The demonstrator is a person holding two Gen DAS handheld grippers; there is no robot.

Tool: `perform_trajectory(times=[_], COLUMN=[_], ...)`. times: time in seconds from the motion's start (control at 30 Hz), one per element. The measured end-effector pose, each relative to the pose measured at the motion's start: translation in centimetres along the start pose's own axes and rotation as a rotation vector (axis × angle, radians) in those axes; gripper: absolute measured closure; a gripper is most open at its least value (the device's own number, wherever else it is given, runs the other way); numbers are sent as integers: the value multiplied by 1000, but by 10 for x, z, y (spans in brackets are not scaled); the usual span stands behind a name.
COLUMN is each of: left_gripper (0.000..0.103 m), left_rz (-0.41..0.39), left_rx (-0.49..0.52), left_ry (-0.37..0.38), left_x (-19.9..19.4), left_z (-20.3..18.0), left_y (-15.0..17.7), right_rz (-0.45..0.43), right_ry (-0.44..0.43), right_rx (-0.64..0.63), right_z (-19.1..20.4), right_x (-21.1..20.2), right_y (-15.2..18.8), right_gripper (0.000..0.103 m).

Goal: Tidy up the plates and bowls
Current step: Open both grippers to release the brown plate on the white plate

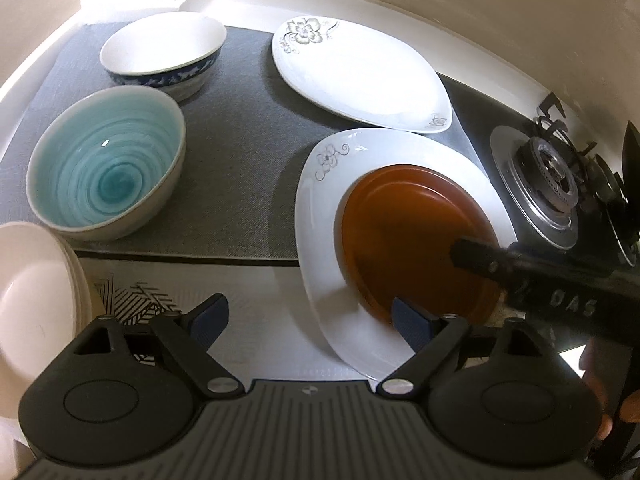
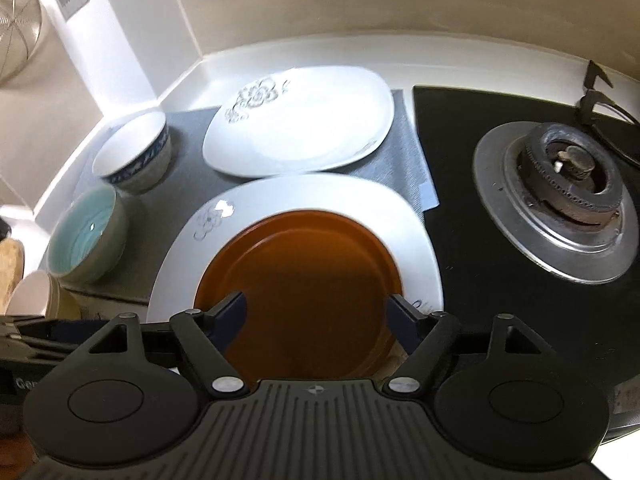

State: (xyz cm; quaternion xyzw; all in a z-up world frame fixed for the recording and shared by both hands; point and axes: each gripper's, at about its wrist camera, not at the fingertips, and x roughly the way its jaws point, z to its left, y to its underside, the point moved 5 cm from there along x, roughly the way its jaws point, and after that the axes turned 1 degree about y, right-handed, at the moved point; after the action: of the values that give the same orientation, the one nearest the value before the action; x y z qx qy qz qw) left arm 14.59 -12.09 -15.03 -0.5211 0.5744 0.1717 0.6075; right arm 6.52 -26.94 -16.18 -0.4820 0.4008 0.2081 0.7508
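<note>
A brown plate [image 1: 412, 236] lies on a white floral plate [image 1: 320, 208] at the mat's right edge. A second white floral plate [image 1: 360, 76] lies behind it. A teal bowl [image 1: 104, 168] and a blue-patterned white bowl [image 1: 160, 50] stand on the left of the grey mat [image 1: 240, 152]. My left gripper [image 1: 308, 320] is open above the counter, left of the stacked plates. My right gripper [image 2: 316, 320] is open over the near part of the brown plate [image 2: 296, 280], holding nothing; it also shows in the left wrist view [image 1: 520, 268].
A gas burner [image 2: 560, 200] on a black hob sits right of the plates. A cream bowl [image 1: 32, 292] stands at the near left. Walls close the counter at the back and left. A wire basket [image 2: 16, 20] hangs at the upper left.
</note>
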Motion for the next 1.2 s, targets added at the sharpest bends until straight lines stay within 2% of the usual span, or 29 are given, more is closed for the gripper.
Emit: perform_trajectory(times=[0.13,0.27,0.6,0.7,0.87,1.2], left_gripper=[4,4,4,4,4,4], left_rz=[-7,3,32,35,30,25], left_rx=[14,31,39,28,19,1], left_ry=[5,16,6,2,-5,-34], left_x=[2,8,16,17,14,8], left_z=[-7,-16,-18,-17,-13,-5], left_y=[-5,-7,-6,-7,-6,-5], right_rz=[-51,-62,-31,-6,9,39], right_ry=[32,44,84,39,58,3], right_rx=[2,3,7,6,-2,-6], right_z=[-11,-22,-34,-30,-23,-6], right_x=[-6,0,24,27,27,27], right_y=[-6,-10,-11,-9,-8,-2], right_gripper=[20,20,20,18,18,17])
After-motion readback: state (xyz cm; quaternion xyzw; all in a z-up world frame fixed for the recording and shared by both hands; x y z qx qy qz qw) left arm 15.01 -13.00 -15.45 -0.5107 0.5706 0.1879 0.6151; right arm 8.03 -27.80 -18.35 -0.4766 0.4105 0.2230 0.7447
